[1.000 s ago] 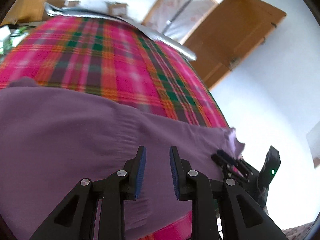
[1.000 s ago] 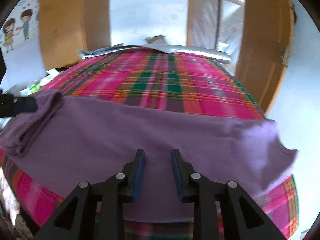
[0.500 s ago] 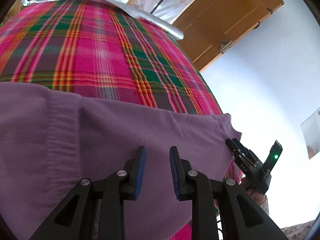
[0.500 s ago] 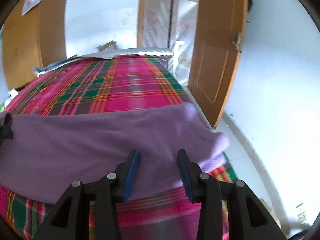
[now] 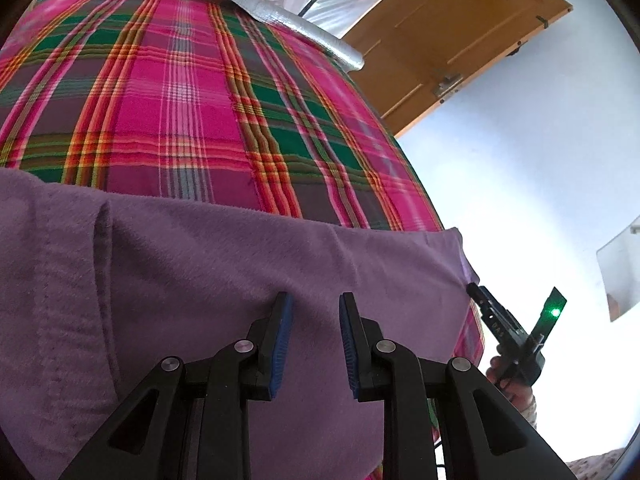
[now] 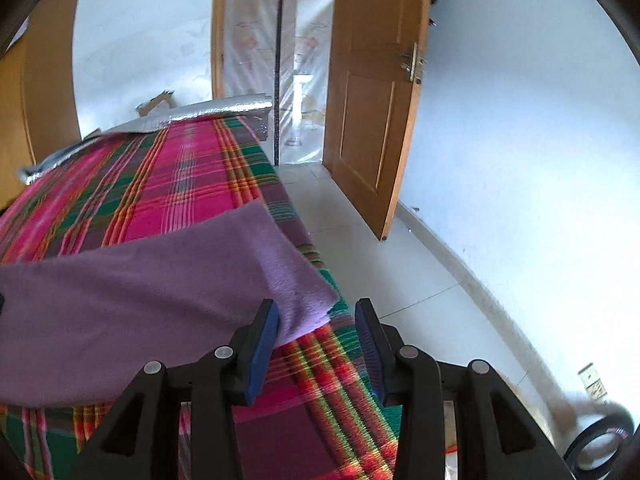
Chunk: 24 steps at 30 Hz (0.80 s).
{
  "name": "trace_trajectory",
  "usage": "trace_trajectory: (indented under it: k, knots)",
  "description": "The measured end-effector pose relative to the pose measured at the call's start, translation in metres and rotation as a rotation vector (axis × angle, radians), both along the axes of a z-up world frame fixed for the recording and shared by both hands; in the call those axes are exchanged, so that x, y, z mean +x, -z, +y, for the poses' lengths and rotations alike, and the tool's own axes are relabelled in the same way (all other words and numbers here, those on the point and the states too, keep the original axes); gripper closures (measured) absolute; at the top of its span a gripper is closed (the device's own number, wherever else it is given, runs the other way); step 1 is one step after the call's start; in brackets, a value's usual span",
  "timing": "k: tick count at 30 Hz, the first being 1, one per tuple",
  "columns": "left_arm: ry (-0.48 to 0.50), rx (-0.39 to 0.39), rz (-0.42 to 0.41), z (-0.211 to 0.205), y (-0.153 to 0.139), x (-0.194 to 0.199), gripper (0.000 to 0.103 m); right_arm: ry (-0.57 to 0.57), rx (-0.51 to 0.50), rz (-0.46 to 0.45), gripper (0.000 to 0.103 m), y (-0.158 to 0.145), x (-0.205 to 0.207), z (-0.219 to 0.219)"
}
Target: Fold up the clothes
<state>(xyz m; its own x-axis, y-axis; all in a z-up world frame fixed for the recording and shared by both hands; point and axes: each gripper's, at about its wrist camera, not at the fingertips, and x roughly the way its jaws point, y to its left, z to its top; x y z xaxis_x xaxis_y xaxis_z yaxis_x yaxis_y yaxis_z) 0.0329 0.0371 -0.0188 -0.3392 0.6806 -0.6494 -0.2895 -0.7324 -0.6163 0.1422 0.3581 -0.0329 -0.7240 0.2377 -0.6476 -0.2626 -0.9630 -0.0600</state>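
Observation:
A purple garment [image 5: 208, 280] lies spread across the near part of a bed with a pink plaid cover [image 5: 192, 104]. My left gripper [image 5: 314, 312] is open and empty just above the cloth, near its front edge. In the right wrist view the garment [image 6: 140, 292] ends in a corner at the bed's right side. My right gripper [image 6: 318, 320] is open around that corner, not closed on it. The right gripper also shows in the left wrist view [image 5: 504, 328], at the garment's right corner.
A silver foil mat [image 6: 192, 114] lies at the bed's far end. An open wooden door [image 6: 372, 112] and white wall stand to the right, with tiled floor [image 6: 384, 264] beside the bed. A roll of tape [image 6: 600, 436] lies on the floor.
My right gripper has swung right to the garment's right corner and opened wider. My left gripper has moved over the cloth toward its front edge, still open.

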Motion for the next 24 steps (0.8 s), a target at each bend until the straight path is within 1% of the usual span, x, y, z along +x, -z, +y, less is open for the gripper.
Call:
trace_trajectory:
  k: [2, 7, 11, 12, 16, 18, 20, 24]
  knots:
    - [0.001, 0.001, -0.001, 0.001, 0.0, -0.001, 0.079, 0.015, -0.005, 0.011, 0.063, -0.003, 0.003, 0.001]
    - [0.009, -0.014, 0.01, 0.004, -0.002, -0.001, 0.078, 0.059, -0.092, 0.036, 0.063, -0.005, 0.016, 0.01]
    - [0.023, -0.017, 0.014, 0.009, -0.005, -0.002, 0.078, 0.104, -0.296, 0.049, 0.063, 0.002, 0.03, 0.03]
    - [0.032, -0.018, 0.017, 0.012, -0.006, -0.002, 0.078, 0.112, -0.325, 0.06, 0.063, 0.003, 0.034, 0.032]
    - [0.073, -0.017, 0.017, 0.025, -0.009, -0.003, 0.078, 0.098, -0.377, 0.082, 0.063, 0.002, 0.034, 0.034]
    - [0.091, -0.015, 0.013, 0.032, -0.008, -0.004, 0.078, 0.085, -0.388, 0.087, 0.063, 0.002, 0.032, 0.032]
    - [0.106, -0.013, 0.006, 0.039, -0.007, -0.005, 0.078, 0.076, -0.383, 0.072, 0.063, 0.004, 0.023, 0.03]
    - [0.138, -0.022, -0.003, 0.051, -0.005, -0.005, 0.078, 0.094, -0.383, 0.08, 0.063, 0.006, 0.016, 0.03]
